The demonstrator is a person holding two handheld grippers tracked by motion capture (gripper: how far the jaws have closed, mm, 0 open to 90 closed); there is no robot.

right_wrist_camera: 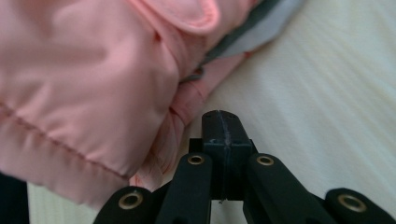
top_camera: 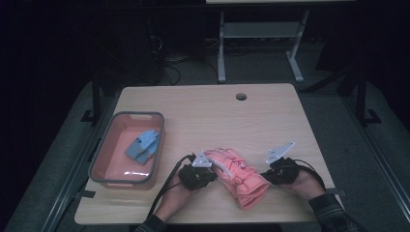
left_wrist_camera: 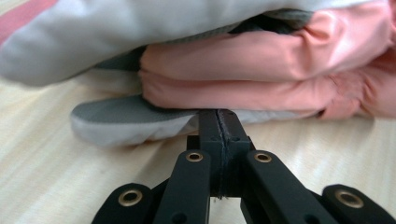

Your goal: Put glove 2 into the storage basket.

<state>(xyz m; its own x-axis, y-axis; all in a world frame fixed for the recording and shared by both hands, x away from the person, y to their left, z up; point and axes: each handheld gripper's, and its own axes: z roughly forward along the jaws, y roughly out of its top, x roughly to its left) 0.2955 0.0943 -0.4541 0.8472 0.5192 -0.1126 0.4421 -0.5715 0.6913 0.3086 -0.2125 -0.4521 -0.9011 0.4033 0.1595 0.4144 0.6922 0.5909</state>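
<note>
I see the pink glove [top_camera: 239, 176] lying flat on the bench [top_camera: 203, 116], at its near edge, slanted with its cuff end toward me. It has grey fabric on its underside, which I see best in the left gripper view [left_wrist_camera: 261, 70], where a grey flap sticks out beneath the pink folds onto the wood. In the right gripper view the glove [right_wrist_camera: 84, 79] is a puffy, stitched pink mass.

My left tool [top_camera: 197, 175] sits just beside the glove on its left. Its jaws are pressed fully together, their tips [left_wrist_camera: 218, 122] right at the glove's lower edge; I cannot tell whether any fabric is pinched between them.

My right tool [top_camera: 279, 172] sits just beside the glove on its right. Its jaws are also closed tight with nothing between them, the tips [right_wrist_camera: 220, 123] over bare wood next to the pink hem.

Well left of the glove stands a salmon tray with a grey rim [top_camera: 110, 126], and inside it lies a blue glove [top_camera: 143, 146].
</note>
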